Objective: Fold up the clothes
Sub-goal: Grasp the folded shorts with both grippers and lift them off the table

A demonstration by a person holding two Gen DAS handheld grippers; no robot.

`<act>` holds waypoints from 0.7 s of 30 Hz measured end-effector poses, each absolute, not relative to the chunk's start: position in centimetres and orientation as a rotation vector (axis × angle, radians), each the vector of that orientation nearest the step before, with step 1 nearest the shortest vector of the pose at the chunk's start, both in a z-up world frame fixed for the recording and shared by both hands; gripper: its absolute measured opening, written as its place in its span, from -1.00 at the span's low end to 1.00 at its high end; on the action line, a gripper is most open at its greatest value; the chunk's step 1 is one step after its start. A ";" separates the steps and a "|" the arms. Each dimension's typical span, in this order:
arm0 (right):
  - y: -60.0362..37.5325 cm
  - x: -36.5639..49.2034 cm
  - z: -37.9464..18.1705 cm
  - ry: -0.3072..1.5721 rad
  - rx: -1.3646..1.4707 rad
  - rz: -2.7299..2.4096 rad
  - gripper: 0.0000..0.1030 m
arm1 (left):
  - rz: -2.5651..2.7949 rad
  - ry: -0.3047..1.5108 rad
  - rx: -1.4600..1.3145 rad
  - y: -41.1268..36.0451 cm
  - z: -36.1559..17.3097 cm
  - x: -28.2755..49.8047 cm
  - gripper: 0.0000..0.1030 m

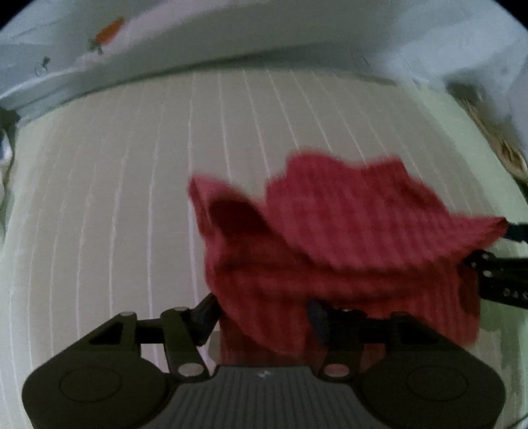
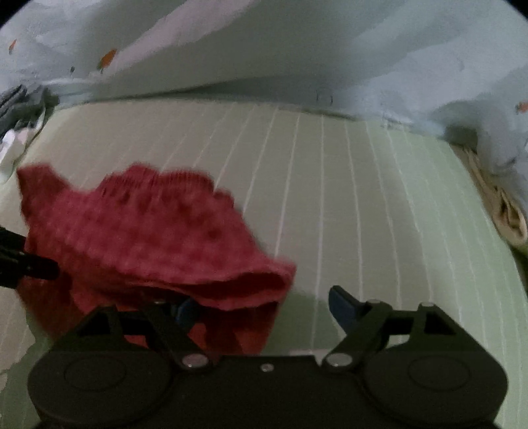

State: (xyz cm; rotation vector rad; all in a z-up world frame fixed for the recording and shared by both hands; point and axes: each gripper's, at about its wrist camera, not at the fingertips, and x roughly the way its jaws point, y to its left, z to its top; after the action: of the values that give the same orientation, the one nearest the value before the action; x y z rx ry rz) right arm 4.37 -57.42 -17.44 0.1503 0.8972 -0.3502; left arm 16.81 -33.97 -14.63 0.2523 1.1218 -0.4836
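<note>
A red knitted garment [image 1: 336,244] lies bunched on the pale striped mattress [image 1: 125,198], blurred by motion. My left gripper [image 1: 264,313] has its jaws wide apart with the cloth draped between and over its right finger [image 1: 316,316]. The right gripper's fingers [image 1: 495,274] enter from the right edge at the cloth's corner. In the right wrist view the garment [image 2: 148,237] lies left of centre, covering my right gripper's [image 2: 264,307] left finger; the right blue finger [image 2: 343,303] is bare. The jaws stand wide apart. The left gripper [image 2: 29,264] pokes in at the left edge.
A light blue sheet with small orange prints [image 1: 109,31] is heaped behind the mattress. Grey and white clothes [image 2: 19,115] lie at the far left. A beige folded item [image 2: 505,214] sits at the mattress's right edge.
</note>
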 end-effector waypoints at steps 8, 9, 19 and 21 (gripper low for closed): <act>-61.8 6.1 -16.8 0.794 0.425 -0.426 0.73 | -0.458 1.100 0.091 -32.3 -14.6 20.0 0.50; -61.8 5.9 -17.1 0.803 0.437 -0.408 0.75 | -0.455 1.098 0.069 -32.1 -14.6 20.3 0.52; -58.6 6.6 -20.8 0.923 0.426 -0.260 0.95 | -0.555 1.168 0.027 -33.4 -17.0 20.7 0.70; -58.2 7.3 -21.0 0.928 0.406 -0.253 0.93 | -0.572 1.164 0.026 -34.0 -17.4 20.6 0.70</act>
State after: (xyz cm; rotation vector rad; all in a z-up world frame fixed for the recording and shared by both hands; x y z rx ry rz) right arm 7.33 -58.18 -20.99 0.4064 0.9275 -0.2533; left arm 20.63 -33.95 -17.38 0.0265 1.1640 -0.5716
